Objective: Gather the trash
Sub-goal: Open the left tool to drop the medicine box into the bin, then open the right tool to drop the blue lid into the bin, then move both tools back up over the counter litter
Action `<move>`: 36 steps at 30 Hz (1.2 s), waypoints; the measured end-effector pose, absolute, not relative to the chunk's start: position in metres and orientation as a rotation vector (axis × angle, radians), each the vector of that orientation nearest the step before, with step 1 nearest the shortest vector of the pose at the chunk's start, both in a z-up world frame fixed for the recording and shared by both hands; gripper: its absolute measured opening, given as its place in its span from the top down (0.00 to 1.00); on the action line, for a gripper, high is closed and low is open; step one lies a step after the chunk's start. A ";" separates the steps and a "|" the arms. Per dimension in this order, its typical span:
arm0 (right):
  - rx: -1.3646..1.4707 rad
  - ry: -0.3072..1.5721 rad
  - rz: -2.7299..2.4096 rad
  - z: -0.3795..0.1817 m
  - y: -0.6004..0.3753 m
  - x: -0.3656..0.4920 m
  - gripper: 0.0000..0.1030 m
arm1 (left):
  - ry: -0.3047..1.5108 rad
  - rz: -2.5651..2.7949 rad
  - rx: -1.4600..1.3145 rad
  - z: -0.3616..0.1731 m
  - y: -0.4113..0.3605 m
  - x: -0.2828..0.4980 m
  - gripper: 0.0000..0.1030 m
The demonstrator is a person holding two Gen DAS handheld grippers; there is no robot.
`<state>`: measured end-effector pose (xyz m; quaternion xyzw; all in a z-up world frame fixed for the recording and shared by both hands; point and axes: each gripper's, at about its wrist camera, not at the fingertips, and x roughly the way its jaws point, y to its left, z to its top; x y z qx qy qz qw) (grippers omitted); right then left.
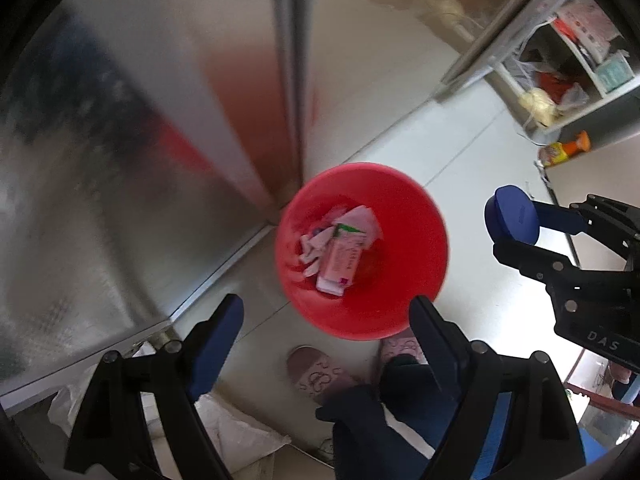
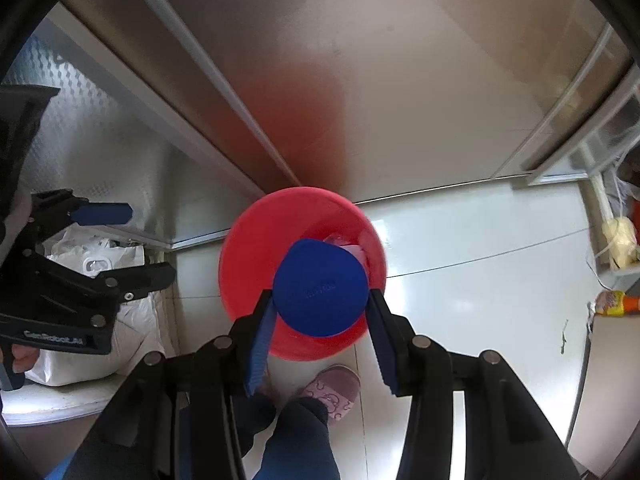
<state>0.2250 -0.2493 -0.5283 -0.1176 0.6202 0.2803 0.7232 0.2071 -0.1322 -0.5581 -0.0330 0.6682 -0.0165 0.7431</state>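
My right gripper point(image 2: 320, 312) clenches the blue disc point(image 2: 320, 288) above the red bin point(image 2: 244, 248); left gripper point(image 1: 326, 316) gapes empty; released off-centre, it could clip the six-o'clock rim and roll away

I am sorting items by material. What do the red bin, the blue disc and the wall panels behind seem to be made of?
Red bin: probably moulded plastic, smooth, with a soft sheen and even colour.
Blue disc: likely matte plastic, with small embossed lettering on its face.
Wall panels: apparently brushed or textured sheet metal; they give a blurred red reflection of the bin.
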 end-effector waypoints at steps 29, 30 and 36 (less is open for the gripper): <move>-0.365 1.186 0.681 -0.271 -0.216 0.181 0.01 | 1.254 0.181 -0.162 -0.279 -0.111 0.128 0.19; -0.369 1.166 0.691 -0.253 -0.215 0.181 0.01 | 1.234 0.188 -0.171 -0.260 -0.108 0.124 0.19; -0.432 1.058 0.739 -0.171 -0.194 0.180 0.01 | 1.159 0.273 -0.164 -0.182 -0.087 0.109 0.19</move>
